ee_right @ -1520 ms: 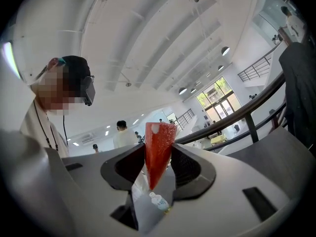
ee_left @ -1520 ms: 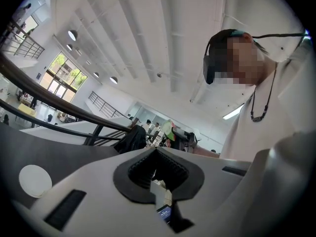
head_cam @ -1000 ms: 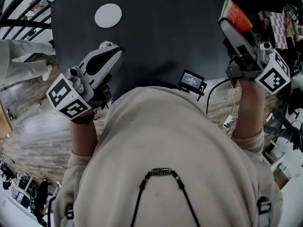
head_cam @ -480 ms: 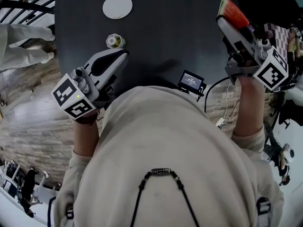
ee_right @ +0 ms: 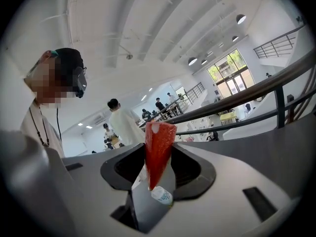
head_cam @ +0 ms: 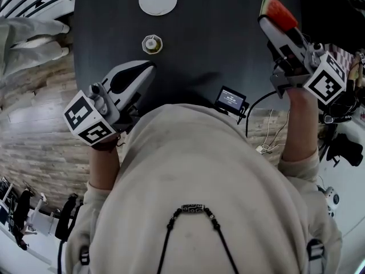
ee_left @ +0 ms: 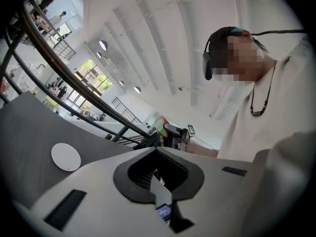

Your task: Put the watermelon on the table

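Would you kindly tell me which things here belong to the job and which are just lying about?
Job in hand:
- watermelon slice, clamped in the right gripper
- dark table

Lying about:
- white disc
- small round pot
- small screen device
- left gripper, shut and empty

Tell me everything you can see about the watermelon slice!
The watermelon is a thin wedge: red flesh, a green rind edge, a pale patch at its wide end. The right gripper pinches it between its jaws, narrow tip toward the gripper's body. It hangs over the dark table's right side; only the gripper touches it.
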`<state>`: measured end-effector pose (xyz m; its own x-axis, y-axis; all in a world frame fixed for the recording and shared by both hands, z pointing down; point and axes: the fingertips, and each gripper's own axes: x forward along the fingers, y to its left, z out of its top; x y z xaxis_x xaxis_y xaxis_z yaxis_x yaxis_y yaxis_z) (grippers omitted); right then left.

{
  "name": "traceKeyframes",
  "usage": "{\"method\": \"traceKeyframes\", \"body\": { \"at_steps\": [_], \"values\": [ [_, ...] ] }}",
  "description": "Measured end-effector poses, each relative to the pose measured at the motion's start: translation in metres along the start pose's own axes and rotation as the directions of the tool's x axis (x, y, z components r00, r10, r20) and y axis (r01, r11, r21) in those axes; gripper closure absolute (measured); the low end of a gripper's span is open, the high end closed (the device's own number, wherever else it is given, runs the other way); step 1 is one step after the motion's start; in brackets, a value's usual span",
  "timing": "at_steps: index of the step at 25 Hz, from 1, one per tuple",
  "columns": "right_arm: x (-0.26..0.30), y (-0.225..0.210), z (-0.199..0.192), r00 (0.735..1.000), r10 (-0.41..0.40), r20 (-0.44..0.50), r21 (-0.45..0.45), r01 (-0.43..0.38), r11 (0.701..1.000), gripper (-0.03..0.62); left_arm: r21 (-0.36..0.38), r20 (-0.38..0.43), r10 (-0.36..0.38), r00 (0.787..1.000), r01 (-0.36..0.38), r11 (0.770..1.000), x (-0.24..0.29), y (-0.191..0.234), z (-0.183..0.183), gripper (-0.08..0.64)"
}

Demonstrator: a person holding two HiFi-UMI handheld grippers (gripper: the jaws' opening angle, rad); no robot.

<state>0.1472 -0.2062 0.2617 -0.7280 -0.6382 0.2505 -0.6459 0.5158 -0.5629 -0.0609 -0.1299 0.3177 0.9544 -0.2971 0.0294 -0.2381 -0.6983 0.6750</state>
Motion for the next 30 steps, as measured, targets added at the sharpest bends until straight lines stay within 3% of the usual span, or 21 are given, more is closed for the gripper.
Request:
{"method": "traceKeyframes", "body": {
  "at_steps": [16,30],
  "values": [
    [0.051,-0.021,-0.030,0.995,0.035,-0.094,0.060,-0.029,0.998,0.414,-0.071,0.021,0.095,0.995,-0.093,0.993,-0.026,0.026,-0.017,0.561],
    [0.115,-0.045,-0.052,0.974,0.082,-0.213,0.050,-0.073,0.996,0.414,-0.141,0.045,0.168,0.985,-0.160,0.977,-0.047,0.038,-0.027,0.561]
  ]
}}
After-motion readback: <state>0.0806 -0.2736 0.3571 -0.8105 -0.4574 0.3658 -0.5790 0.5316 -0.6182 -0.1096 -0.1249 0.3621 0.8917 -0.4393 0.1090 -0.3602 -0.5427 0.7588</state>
